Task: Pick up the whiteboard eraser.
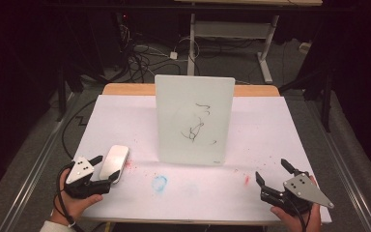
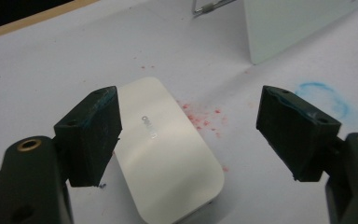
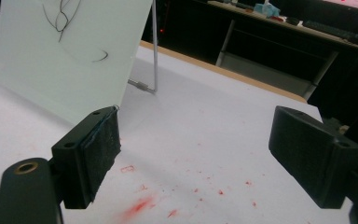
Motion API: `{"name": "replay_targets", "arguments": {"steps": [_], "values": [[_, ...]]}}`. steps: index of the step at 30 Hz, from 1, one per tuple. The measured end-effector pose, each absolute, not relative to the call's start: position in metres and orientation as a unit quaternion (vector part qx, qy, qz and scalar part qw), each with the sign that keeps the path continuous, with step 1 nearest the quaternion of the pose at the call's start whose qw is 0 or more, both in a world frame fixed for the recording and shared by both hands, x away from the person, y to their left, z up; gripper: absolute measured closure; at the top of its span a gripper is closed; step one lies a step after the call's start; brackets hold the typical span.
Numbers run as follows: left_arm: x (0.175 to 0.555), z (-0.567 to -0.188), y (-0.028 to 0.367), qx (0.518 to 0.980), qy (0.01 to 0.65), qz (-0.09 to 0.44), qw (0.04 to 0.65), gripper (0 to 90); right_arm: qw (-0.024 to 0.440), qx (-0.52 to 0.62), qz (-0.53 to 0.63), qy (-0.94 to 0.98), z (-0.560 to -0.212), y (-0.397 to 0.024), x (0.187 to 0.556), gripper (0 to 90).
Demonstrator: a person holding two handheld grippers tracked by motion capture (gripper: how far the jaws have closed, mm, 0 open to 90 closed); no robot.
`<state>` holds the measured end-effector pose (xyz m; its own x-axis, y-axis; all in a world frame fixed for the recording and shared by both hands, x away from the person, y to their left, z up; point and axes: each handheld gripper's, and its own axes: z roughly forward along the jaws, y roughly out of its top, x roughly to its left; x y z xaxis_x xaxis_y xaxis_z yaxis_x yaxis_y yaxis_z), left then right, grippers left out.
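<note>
A small whiteboard (image 1: 194, 118) stands upright mid-table with black scribbles on its face. A flat white rounded block (image 1: 114, 162) lies on the paper-covered table (image 1: 270, 130) at the front left. My left gripper (image 1: 107, 167) is open, its jaws straddling the block's near end without touching it. In the left gripper view the block (image 2: 168, 154) lies between and beyond the jaws of the gripper (image 2: 196, 128). My right gripper (image 1: 272, 170) is open at the front right with nothing in it. The right gripper view (image 3: 205, 154) looks past its jaws toward the whiteboard (image 3: 65, 51).
A blue ring mark (image 1: 160, 183) and red smears (image 1: 246, 180) stain the paper in front of the board. A thin metal stand (image 3: 154, 51) props the board from behind. Desk legs and cables (image 1: 183, 53) lie on the floor beyond the table.
</note>
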<state>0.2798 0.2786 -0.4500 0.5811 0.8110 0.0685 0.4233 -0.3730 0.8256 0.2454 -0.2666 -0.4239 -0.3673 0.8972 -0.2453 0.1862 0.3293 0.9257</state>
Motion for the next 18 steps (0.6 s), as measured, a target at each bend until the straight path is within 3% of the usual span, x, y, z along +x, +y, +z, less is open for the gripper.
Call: {"name": "replay_targets", "arguments": {"steps": [10, 18], "values": [[0.278, -0.444, 0.27, 0.806, 0.385, 0.237, 0.383, 23.9, 0.41, 0.378, 0.426, 0.712, -0.426, -0.264, 0.247, 16.7], [0.302, -0.434, 0.257, 0.832, 0.425, 0.173, 0.311, 27.5, 0.401, 0.383, 0.41, 0.724, -0.431, -0.261, 0.253, 17.1]]}}
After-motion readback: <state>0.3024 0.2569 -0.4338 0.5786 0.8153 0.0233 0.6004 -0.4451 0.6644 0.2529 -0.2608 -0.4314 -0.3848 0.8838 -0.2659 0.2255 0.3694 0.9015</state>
